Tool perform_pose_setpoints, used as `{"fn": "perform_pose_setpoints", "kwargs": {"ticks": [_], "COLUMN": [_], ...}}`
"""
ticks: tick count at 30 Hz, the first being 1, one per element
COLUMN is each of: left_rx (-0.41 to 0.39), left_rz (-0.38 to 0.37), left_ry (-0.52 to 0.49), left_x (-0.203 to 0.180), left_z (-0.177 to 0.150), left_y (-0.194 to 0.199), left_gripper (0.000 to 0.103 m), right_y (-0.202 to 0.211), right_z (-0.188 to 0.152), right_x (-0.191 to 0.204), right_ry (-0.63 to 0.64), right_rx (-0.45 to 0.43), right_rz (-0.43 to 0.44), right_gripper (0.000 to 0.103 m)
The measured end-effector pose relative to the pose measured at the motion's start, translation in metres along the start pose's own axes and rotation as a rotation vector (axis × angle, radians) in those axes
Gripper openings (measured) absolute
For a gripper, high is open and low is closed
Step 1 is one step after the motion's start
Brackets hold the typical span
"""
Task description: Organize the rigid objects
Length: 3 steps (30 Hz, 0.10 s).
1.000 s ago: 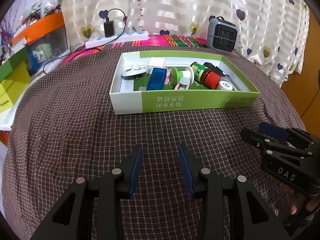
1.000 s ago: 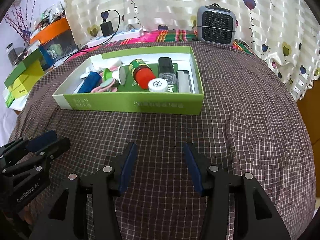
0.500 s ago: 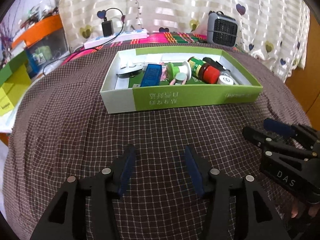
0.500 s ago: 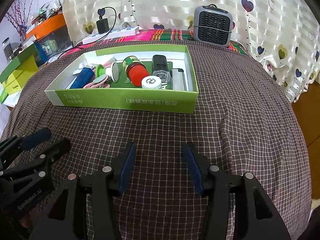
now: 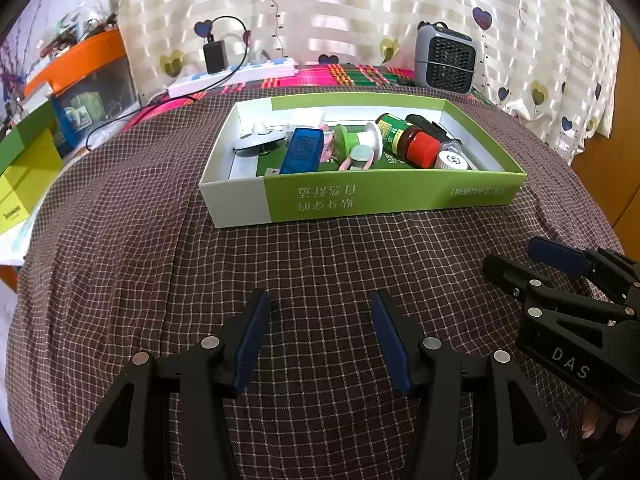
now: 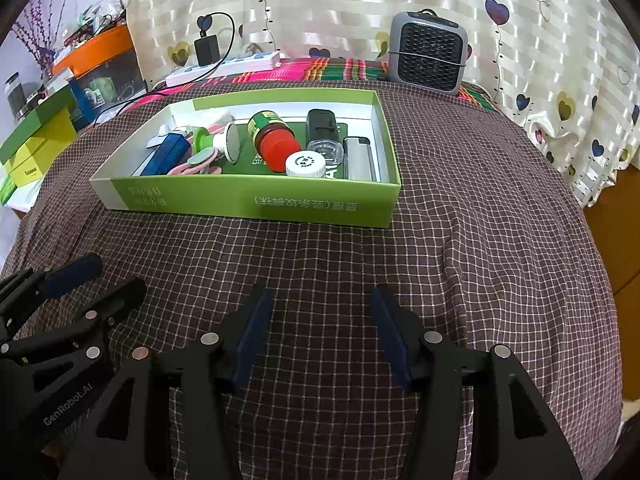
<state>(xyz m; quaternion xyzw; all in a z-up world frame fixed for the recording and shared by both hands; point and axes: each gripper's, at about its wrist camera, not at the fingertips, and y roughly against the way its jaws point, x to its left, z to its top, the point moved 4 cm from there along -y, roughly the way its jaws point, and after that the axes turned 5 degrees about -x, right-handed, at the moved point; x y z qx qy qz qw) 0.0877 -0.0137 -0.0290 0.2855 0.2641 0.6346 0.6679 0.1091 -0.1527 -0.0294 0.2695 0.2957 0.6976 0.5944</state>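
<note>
Jar with the red cap (image 6: 276,142) lies on its side mid-box (image 6: 256,202), at 12 o'clock from your right gripper (image 6: 318,334). It looks rigid, smooth and liable to roll, so pinch across the cap. Left gripper (image 5: 320,338) and right both gape wide, holding nothing.

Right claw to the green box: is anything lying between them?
Nothing but bare checked cloth lies between the right claw and the green box, shown in the right wrist view.
</note>
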Motion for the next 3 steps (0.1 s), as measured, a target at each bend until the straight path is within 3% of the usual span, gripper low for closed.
{"fn": "perform_pose_setpoints", "kwargs": {"ticks": [3], "left_rx": [0.0], "left_rz": [0.0], "left_ry": [0.0], "left_x": [0.0002], "left_z": [0.0001], "left_y": [0.0001], "left_gripper": [0.053], "right_y": [-0.0001], "right_z": [-0.0001], "right_x": [-0.0002], "right_ry": [0.0], "right_rx": [0.0], "right_rz": [0.0], "right_gripper": [0.055]}}
